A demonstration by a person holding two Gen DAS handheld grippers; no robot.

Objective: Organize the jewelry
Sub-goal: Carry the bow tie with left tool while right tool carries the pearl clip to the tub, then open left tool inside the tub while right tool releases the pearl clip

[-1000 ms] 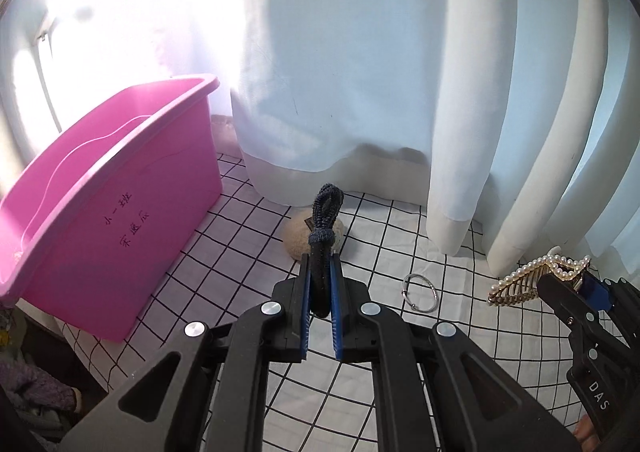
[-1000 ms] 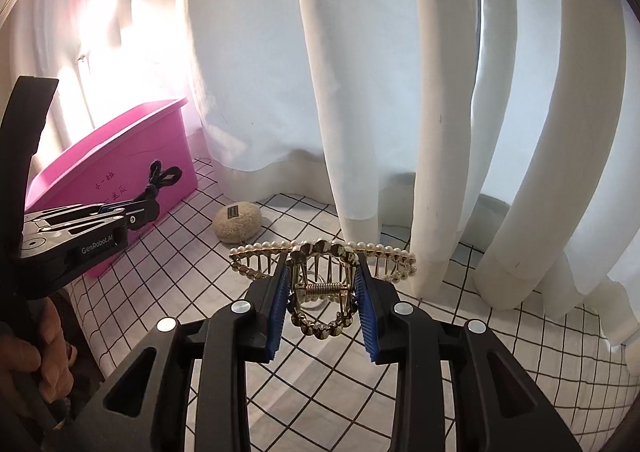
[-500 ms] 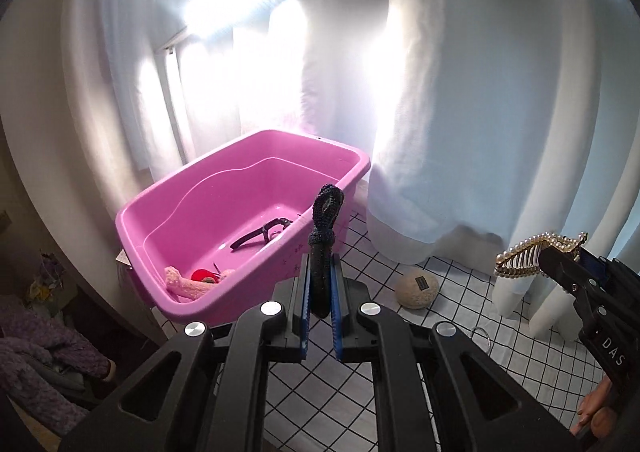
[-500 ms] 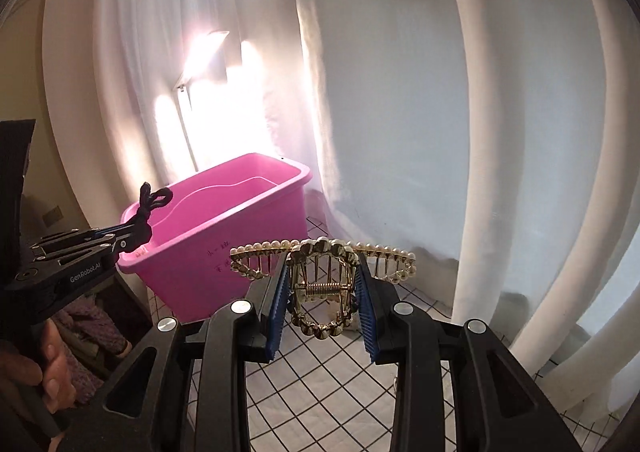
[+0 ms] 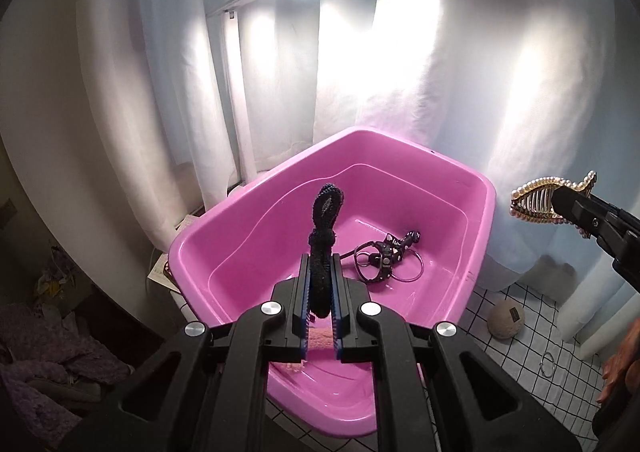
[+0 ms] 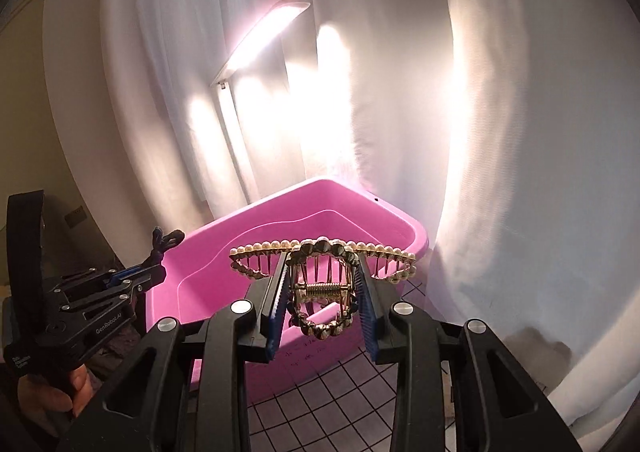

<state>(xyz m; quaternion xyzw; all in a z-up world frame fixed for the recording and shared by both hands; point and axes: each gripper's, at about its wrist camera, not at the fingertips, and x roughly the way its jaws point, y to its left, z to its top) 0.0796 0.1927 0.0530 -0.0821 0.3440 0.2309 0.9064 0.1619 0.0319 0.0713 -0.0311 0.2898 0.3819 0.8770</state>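
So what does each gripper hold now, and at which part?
The left gripper holds a dark knotted cord by its lower end. The right gripper holds a gold pearl hair clip by its middle, at the spring.

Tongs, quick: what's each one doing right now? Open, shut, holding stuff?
Left tongs: shut on the black hair tie, over the pink tub.
Right tongs: shut on the pearl hair claw.

Dark knotted hair tie (image 5: 322,228) upright above pink bin (image 5: 476,187); gold pearl claw clip (image 6: 322,268) held beside it
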